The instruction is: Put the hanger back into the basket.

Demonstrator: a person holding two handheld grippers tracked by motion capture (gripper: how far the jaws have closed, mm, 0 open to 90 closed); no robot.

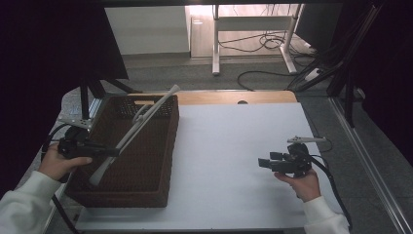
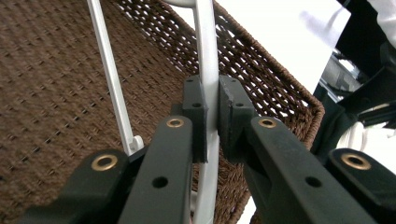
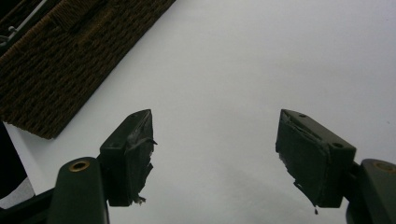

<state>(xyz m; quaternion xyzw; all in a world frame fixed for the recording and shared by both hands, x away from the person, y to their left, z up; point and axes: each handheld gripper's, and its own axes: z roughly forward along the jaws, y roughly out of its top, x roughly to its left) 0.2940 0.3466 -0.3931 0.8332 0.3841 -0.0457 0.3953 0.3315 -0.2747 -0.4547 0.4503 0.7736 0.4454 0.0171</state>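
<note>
Left gripper point(image 2: 212, 119): black moulded jaws with brass rivets, flat rubbery pads, clamped tight on white plastic hanger point(image 2: 208, 70). Pads pressed flat against both sides of one smooth, rounded white bar. Second, thinner white rod of same hanger visible to the left in the left gripper view, ending in a small clip-like foot.

High view: hanger point(image 1: 139, 129) slanted, long and slim, upper end poking above far rim of basket, lower end down inside near the left wall. Glossy, pale, slightly curved profile.

Basket point(image 1: 160, 161): rectangular, dark brown, tightly woven wicker, coarse ribbed texture on floor and walls, thicker braided rim. Standing at left part of white table point(image 1: 234, 146); tabletop matte, smooth.

Left hand point(image 1: 61, 163): wrapped round gripper body beside left basket wall, white sleeve at forearm, gripper held roughly level, pointing right across the basket.

Right gripper point(image 3: 215, 154): jaws spread wide, nothing between them. Pads dark, worn, ragged and peeling at lower edges. Aimed over bare white tabletop, corner of basket point(image 3: 70, 60) at upper left in the right gripper view.

Right hand point(image 1: 302, 183): gripping from below at right part of table, well apart from basket, gripper point(image 1: 265, 163) pointing left, cable trailing off toward the right table edge.
</note>
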